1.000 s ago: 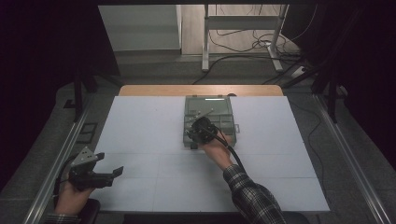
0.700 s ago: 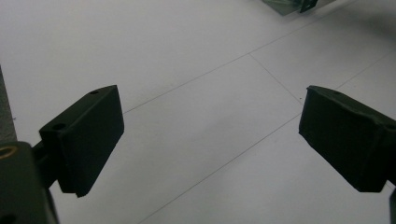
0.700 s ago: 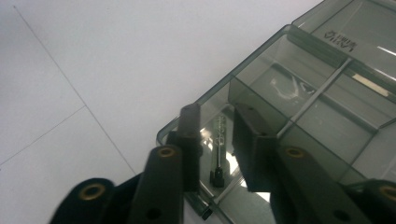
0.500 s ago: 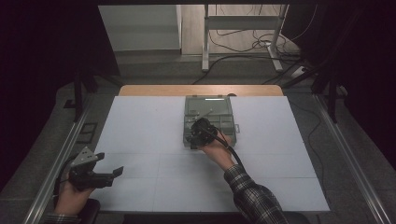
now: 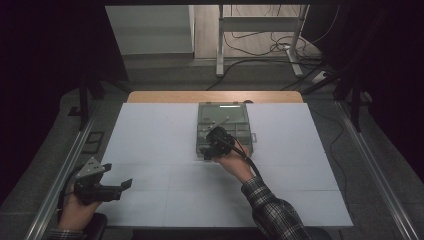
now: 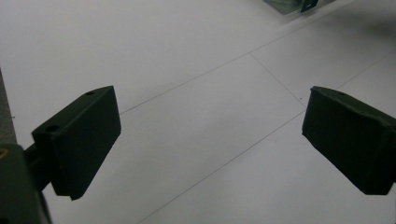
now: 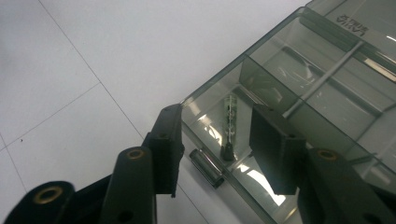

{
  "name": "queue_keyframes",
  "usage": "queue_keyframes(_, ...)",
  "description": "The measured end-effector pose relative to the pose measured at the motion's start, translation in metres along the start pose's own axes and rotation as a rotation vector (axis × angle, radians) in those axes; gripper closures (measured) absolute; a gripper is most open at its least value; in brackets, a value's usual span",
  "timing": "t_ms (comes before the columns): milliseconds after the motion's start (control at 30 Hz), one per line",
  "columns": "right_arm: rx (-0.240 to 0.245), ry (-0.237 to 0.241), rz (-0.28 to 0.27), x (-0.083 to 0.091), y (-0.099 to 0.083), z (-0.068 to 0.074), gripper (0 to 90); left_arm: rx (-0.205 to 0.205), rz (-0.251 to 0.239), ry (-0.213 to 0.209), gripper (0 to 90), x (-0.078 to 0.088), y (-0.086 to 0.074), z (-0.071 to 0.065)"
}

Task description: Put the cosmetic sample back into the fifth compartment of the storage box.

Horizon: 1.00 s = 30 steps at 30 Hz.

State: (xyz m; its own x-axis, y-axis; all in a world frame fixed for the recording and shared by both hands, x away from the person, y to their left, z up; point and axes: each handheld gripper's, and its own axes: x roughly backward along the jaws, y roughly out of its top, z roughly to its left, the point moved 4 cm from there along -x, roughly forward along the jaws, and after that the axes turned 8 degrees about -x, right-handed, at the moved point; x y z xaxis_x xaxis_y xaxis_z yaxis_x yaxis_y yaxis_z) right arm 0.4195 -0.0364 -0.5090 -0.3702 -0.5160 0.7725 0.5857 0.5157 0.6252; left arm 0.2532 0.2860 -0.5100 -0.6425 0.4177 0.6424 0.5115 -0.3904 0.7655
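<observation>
Nearest the person, at seven o'clock on the white table (image 5: 160, 150), the left gripper (image 5: 122, 186) rests idle with jaws spread wide. Further out, just past centre toward twelve o'clock, the right gripper (image 7: 219, 140) straddles the near corner wall of the clear compartment box (image 7: 299, 88); its jaws have just been opening, parted around a small dark-tipped part (image 7: 229, 128) lying inside. Withdrawing well likely means lifting straight, clear of the wall

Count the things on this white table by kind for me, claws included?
Claws: 2, left claw and right claw
Clear compartment boxes: 1, box
Small pen-like items lying in the box: 1, item
Total: 4
</observation>
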Motion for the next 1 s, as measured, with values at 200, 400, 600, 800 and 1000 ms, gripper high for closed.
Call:
queue_keyframes(200, -0.004, 0.015, 0.003, 0.004, -0.003, 0.000, 47.3, -0.011, 0.004, -0.009, 5.2, 0.000, 0.000, 0.000)
queue_keyframes(400, -0.001, 0.035, 0.021, 0.003, -0.007, 0.003, 41.4, -0.016, 0.004, -0.014, 5.3, 0.000, 0.000, -0.001)
queue_keyframes(600, 0.002, 0.064, 0.043, 0.002, -0.011, 0.008, 34.3, -0.017, -0.002, -0.018, 5.3, 0.001, 0.000, -0.001)
queue_keyframes(800, 0.001, 0.086, 0.039, 0.007, -0.011, 0.011, 29.2, -0.017, -0.004, -0.021, 5.3, 0.001, 0.000, -0.001)
queue_keyframes(1000, 0.011, 0.067, 0.039, 0.013, -0.016, 0.011, 23.7, -0.018, -0.004, -0.021, 5.3, 0.001, 0.000, -0.001)
